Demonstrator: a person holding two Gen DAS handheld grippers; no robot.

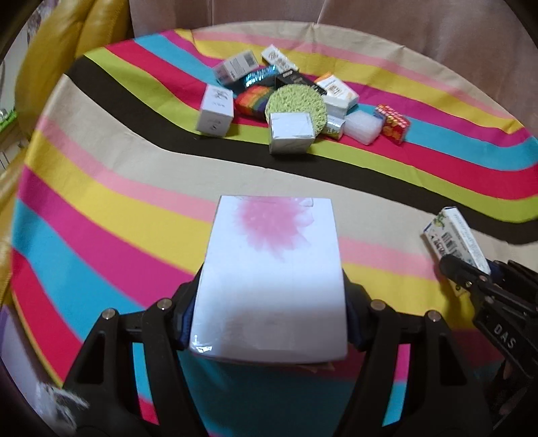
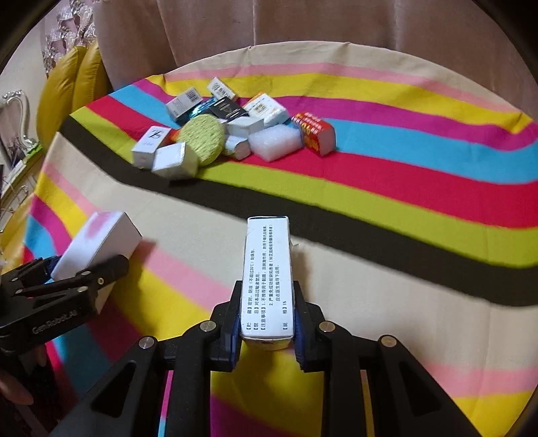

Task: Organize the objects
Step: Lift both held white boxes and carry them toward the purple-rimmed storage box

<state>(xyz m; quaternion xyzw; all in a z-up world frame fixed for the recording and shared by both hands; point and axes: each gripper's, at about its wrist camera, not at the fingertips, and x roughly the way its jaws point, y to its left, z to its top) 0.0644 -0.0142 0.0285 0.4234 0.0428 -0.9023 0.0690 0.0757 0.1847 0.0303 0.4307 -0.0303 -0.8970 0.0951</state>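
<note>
My left gripper (image 1: 270, 302) is shut on a white box with a pink flower print (image 1: 272, 269) and holds it above the striped cloth. The box also shows at the left of the right wrist view (image 2: 101, 242). My right gripper (image 2: 267, 312) is shut on a narrow white medicine box with printed text (image 2: 267, 275). That box also shows at the right of the left wrist view (image 1: 455, 240). A pile of small boxes (image 1: 289, 101) lies at the far side, with a green round pad (image 1: 296, 104), a red box (image 1: 393, 122) and a white foam block (image 1: 364, 126).
The table is covered by a striped cloth (image 1: 101, 208). A yellow chair (image 1: 57, 50) stands at the far left, and a beige curtain (image 2: 302, 27) hangs behind the table. A white cube box (image 1: 291, 132) sits at the pile's near edge.
</note>
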